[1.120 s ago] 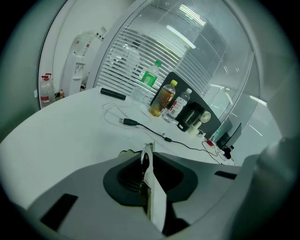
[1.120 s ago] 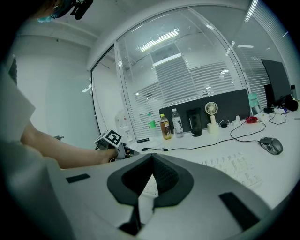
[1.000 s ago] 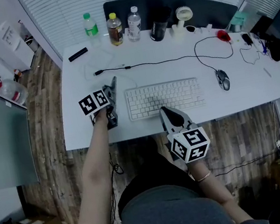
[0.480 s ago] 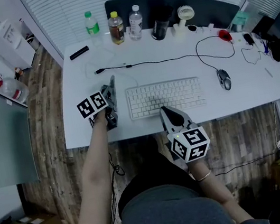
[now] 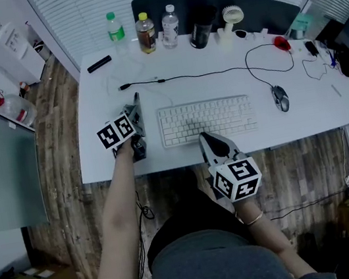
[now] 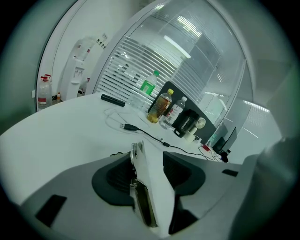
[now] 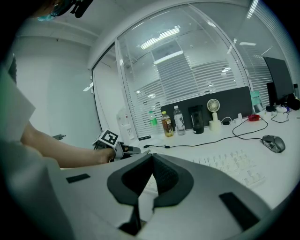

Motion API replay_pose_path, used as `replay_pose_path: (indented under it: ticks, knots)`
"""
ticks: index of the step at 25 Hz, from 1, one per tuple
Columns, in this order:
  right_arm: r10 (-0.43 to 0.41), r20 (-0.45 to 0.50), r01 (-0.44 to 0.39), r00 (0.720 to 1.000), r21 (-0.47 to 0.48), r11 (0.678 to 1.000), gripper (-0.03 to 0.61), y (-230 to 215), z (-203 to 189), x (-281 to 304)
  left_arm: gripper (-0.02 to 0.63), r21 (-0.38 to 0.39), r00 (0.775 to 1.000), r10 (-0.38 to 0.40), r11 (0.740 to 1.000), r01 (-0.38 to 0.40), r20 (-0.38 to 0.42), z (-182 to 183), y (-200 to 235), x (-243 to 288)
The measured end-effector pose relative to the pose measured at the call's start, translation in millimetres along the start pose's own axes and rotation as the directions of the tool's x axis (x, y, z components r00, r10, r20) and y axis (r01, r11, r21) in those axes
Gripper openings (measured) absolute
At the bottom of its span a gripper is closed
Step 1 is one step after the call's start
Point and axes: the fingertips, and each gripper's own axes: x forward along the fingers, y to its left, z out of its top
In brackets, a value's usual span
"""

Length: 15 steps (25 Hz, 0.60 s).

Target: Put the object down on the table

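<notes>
The thin flat object (image 6: pixel 140 180) stands on edge between the jaws of the left gripper (image 6: pixel 149 159). Its long axis runs along the jaws, from near to far across the counter (image 6: pixel 61 140). The jaws are opening. In the left gripper view the object lies against the left pad while a clear gap separates it from the right pad, so nothing clamps it any longer. The move in hand looks like a release, and it turns on whether the object is already resting on the counter. It sits directly in that gripper's gap, so the left hand is the one acting.

In the head view the left gripper (image 5: pixel 135 113) is low over the left part of the counter (image 5: pixel 104 158), just left of the keyboard (image 5: pixel 205 121). The dark tip of the object (image 5: pixel 136 101) points past the jaws toward the black cable (image 5: pixel 203 75). The right gripper (image 5: pixel 207 142) is at the near edge, by the keyboard's near side and well apart from the object. In its own view the right gripper (image 7: pixel 151 157) has its pads together with nothing between them.

Hard to make out:
- The jaw bodies hide the object's lower edge, so I cannot tell whether it touches the counter or hangs just above it.
- What the object is stays unclear. It is narrow with a metal fitting at the far end, perhaps a cutter or a clip.
- Standing on edge, it may tip flat once both pads are clear.
</notes>
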Motion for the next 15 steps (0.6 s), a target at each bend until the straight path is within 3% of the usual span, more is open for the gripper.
replay_pose_path:
  ticks: [5, 15]
  knots:
    - [0.004, -0.006, -0.004, 1.000, 0.002, 1.000, 0.003, -0.6, -1.9, 0.1, 0.245, 0.076, 0.999, 0.032, 0.997, -0.031, -0.021, -5.6, 3.0, 0.9]
    - [0.023, -0.012, -0.023, 1.000, 0.003, 1.000, 0.003, 2.6, -3.9, 2.6, 0.258, 0.219, 0.993, 0.117, 0.970, -0.109, -0.022, -6.3, 10.1, -13.0]
